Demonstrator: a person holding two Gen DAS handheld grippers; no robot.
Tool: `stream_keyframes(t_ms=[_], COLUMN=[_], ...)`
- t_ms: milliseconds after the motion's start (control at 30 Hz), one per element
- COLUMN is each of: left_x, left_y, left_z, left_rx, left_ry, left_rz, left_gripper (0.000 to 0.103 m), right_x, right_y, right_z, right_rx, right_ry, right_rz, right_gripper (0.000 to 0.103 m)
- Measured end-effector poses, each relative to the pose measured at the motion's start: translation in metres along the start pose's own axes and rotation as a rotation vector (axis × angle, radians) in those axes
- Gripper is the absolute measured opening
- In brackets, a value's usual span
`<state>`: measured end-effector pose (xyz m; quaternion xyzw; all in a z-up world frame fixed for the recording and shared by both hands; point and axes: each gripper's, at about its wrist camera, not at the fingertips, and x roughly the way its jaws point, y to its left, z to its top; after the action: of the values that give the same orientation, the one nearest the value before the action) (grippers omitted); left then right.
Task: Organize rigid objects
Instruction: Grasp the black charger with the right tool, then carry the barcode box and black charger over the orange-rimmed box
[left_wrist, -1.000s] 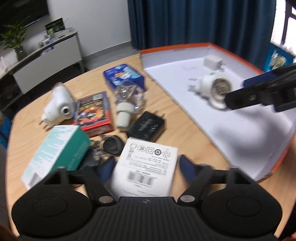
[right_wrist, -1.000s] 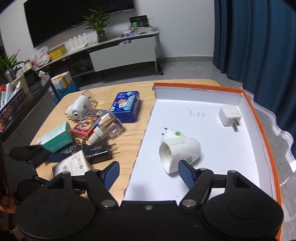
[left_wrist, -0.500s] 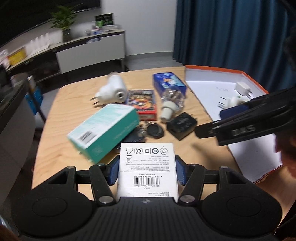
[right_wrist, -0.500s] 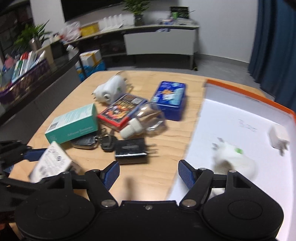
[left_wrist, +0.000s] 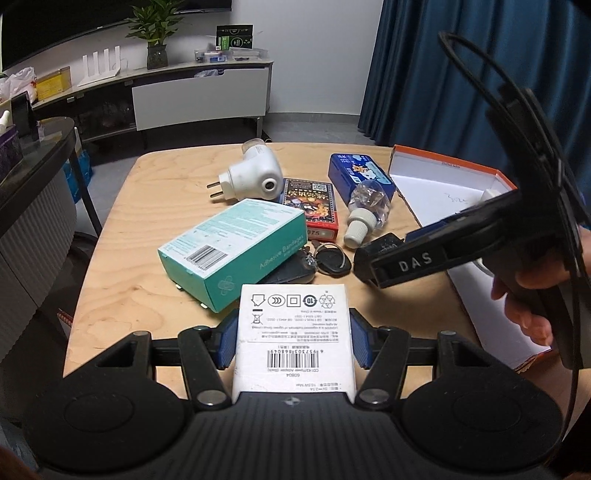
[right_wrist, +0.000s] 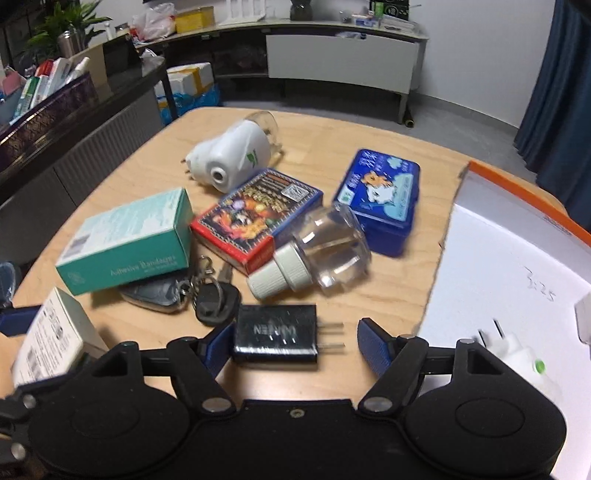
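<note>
The left gripper (left_wrist: 293, 343) clamped a white box (left_wrist: 293, 332) near the tabletop's front edge. The right gripper (right_wrist: 291, 341) had just widened, open around the black charger (right_wrist: 275, 339) beside the tray (right_wrist: 517, 266). It probably needed centring before squeezing the charger's flat sides, clear of the prongs.

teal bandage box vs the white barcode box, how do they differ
The teal bandage box lies on the table, propped over a key fob; the white barcode box is clamped in the left gripper. Teal looks larger, and its label is English. Both are closed cardboard cartons with barcodes.
</note>
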<state>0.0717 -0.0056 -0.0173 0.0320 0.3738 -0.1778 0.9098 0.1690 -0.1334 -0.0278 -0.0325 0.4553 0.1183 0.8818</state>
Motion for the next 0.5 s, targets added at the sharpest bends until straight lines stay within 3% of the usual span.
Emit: stream_keyframes(t_ms=[33,100,267,500], left_x=[0.0,0.0,0.0,-0.003], left_y=[0.0,0.001,-0.003,-0.028], left_z=[0.0,0.0,0.004,0.021], left_rx=[-0.002,-0.005,-0.012,0.006], left_ry=[0.001,-0.002,-0.009,-0.033], left_rz=[0.0,0.005,0.007,-0.021], left_gripper=[0.06,0.06,0.06,0.06], right_x=[0.001,0.001,-0.01,-0.07], right_y=[0.0,-0.002,-0.005,-0.027], right_z=[0.002,0.004,-0.002,-0.01], right_rx=[0.002,0.018,0.039,0.097], right_ry=[0.003,0.0,-0.019,-0.148], right_rz=[-0.002,0.007,0.003,-0.045], right_gripper=[0.085,0.073,0.073,0.073])
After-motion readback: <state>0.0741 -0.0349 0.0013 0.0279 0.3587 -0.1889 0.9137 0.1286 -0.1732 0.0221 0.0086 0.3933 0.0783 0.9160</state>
